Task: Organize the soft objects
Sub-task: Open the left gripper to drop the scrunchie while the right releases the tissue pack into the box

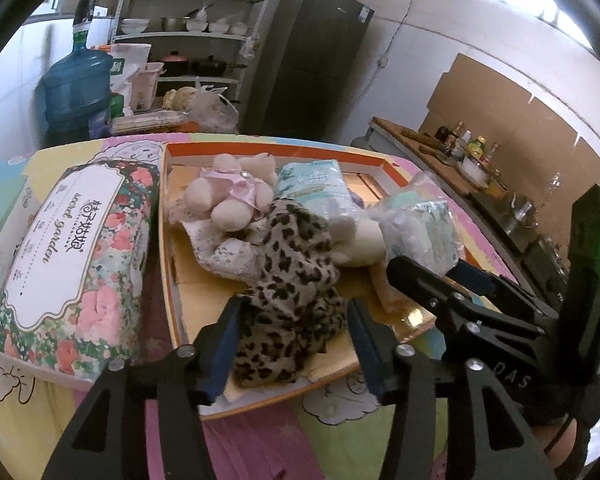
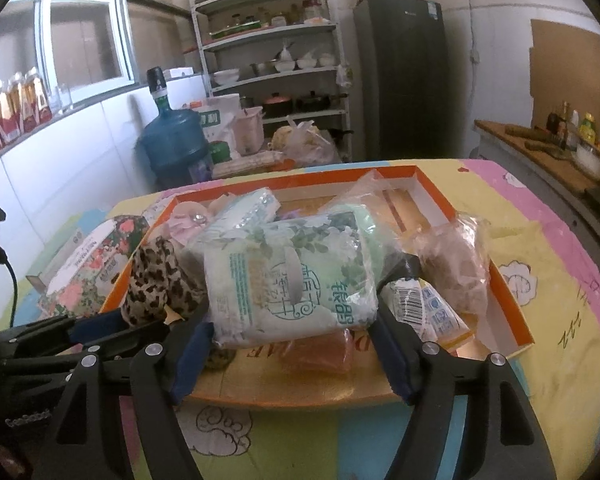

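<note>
Leopard-print cloth (image 1: 288, 292) was seen lying in the orange-rimmed tray (image 1: 168, 264) on the bench (image 1: 260, 440), between the parted jaws of the left hand-held gripper (image 1: 292, 344), whose pads were not seen pressing it. A tissue pack (image 2: 292, 280) was seen in the same tray between the wide-open jaws of the right hand-held gripper (image 2: 296, 356), its pads apart from the wrapper. A plush toy (image 1: 232, 196) was pictured further back in the tray, and a floral pack (image 1: 72, 256) beside it on the bench.
</note>
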`<state>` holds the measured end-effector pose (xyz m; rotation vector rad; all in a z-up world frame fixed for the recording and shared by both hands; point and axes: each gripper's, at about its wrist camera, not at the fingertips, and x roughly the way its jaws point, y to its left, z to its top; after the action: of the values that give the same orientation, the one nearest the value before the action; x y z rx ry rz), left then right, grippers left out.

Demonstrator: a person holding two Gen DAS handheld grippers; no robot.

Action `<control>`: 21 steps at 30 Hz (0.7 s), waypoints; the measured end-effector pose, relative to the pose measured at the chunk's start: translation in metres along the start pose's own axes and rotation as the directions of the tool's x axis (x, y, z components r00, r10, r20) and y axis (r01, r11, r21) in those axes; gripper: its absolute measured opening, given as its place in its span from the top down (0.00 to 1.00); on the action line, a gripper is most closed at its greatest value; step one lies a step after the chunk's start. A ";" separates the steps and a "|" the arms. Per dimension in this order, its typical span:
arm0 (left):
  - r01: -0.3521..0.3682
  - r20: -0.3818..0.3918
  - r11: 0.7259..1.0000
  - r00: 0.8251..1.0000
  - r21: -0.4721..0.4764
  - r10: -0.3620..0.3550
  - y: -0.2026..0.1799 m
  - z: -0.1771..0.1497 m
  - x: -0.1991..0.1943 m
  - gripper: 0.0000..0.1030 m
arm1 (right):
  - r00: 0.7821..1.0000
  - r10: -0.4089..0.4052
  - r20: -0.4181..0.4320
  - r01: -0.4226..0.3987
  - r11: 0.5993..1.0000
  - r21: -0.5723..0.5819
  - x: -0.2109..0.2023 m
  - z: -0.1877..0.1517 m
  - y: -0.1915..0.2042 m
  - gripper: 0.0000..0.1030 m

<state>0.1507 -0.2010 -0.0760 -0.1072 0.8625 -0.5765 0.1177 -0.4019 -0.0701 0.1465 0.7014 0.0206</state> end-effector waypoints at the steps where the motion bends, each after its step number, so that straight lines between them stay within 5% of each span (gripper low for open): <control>1: 0.001 0.002 1.000 1.000 0.006 -0.001 -0.001 -0.001 -0.002 0.42 | 1.000 0.006 0.002 -0.006 1.000 0.005 -0.002 0.000 -0.001 0.25; 4: -0.021 0.022 0.999 1.000 0.031 0.021 -0.007 -0.005 -0.009 0.32 | 0.999 0.031 0.007 -0.032 0.999 0.016 -0.006 0.000 -0.005 0.24; 21: -0.078 0.090 0.996 0.993 0.045 0.074 -0.012 -0.016 -0.047 0.31 | 0.996 0.078 0.037 -0.079 0.996 0.029 -0.024 -0.002 0.003 0.20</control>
<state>0.1101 -0.1847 -0.0505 -0.0546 0.7632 -0.5175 0.0979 -0.4008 -0.0557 0.2033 0.6600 0.0823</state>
